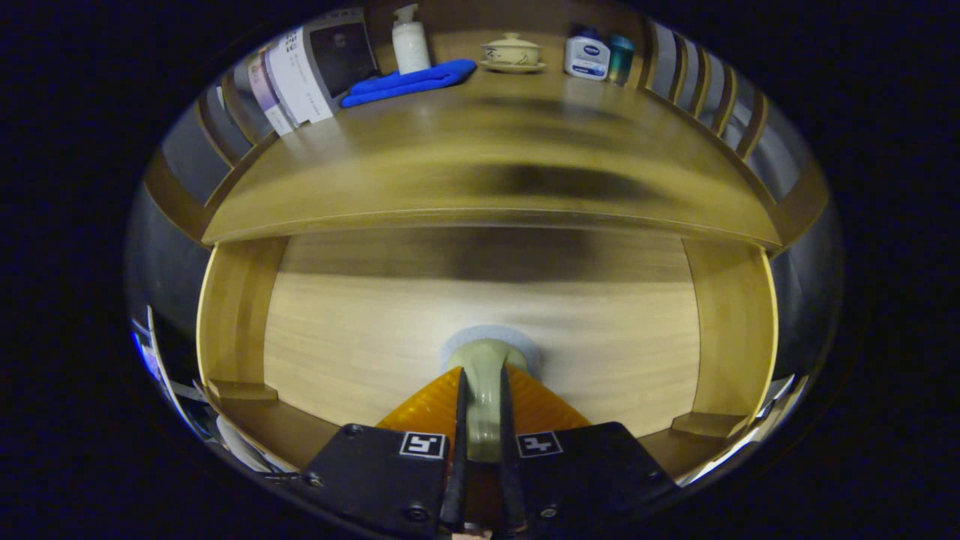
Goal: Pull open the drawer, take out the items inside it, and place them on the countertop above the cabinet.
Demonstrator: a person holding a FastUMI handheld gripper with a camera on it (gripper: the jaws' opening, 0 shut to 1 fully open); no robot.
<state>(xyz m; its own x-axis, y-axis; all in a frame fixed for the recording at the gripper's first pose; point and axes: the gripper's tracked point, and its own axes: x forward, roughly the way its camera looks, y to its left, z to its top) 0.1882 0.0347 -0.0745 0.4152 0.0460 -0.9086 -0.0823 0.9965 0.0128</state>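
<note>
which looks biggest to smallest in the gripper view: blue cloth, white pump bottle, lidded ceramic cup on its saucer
1. Blue cloth, clearly the widest.
2. White pump bottle and lidded ceramic cup look about alike, so no ranking.
The gripper is shut on the pale drawer knob.

Gripper [480, 409]: fingers closed on the pale green rounded drawer knob [486, 367], one at each side. Knob is mounted on a light wooden drawer front [360, 330]. Above it, a wooden countertop [480, 157] is seen, carrying: a blue folded cloth [409, 81], a white pump bottle [410, 41], a cream lidded cup on a saucer [512, 52], a white jar with a blue label [586, 56], and a teal tumbler [620, 58].
</note>
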